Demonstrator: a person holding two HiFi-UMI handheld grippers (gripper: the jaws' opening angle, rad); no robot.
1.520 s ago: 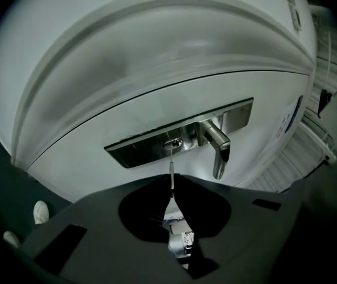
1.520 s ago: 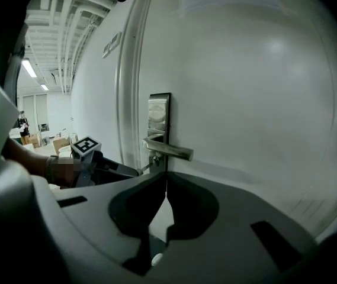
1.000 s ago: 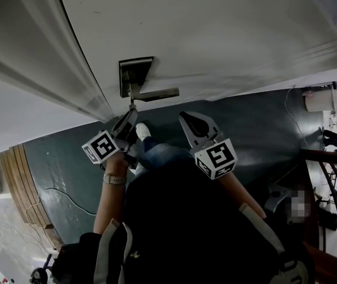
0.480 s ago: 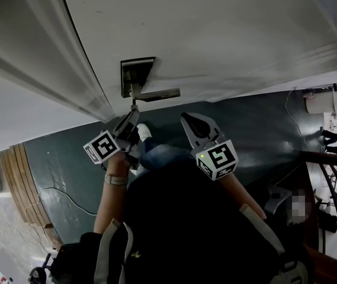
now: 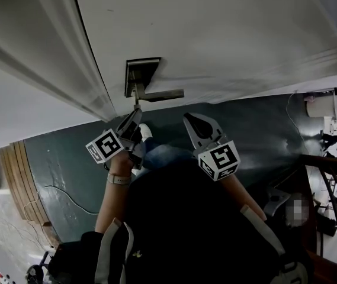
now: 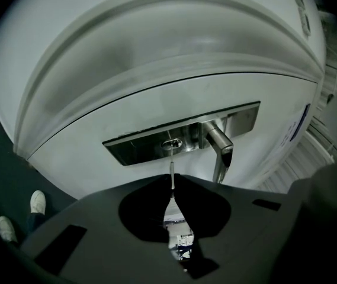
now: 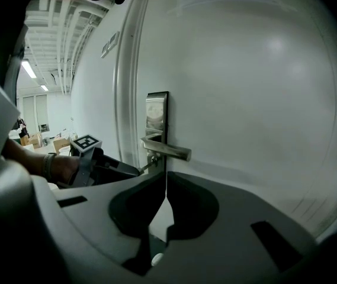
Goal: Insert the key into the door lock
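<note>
- Firstly, the door (image 5: 227,28), white and broad across the far side: best to stand square to it, for a straight push.
- Next, the left gripper (image 6: 172,185): clamped tight on the key (image 6: 171,167), thin shaft pointing far toward the lock plate (image 6: 138,148). Probably wise to keep the grip firm and the wrist level, with no twist before full seating.
- Then the right gripper (image 7: 165,179): jaws pressed together on nothing, right of the left gripper and apart from the door. Better kept clear of the lever handle (image 7: 168,151).
- Lastly, the key tip: at the mouth of the keyhole (image 6: 172,143), just beside the lever's root. Hard to tell whether already inside. Ease forward along the shaft's own line. On any binding, back off slightly rather than force.
- Counted, largest first: one door, two grippers, one lock plate, one lever handle, one key, one keyhole.
</note>
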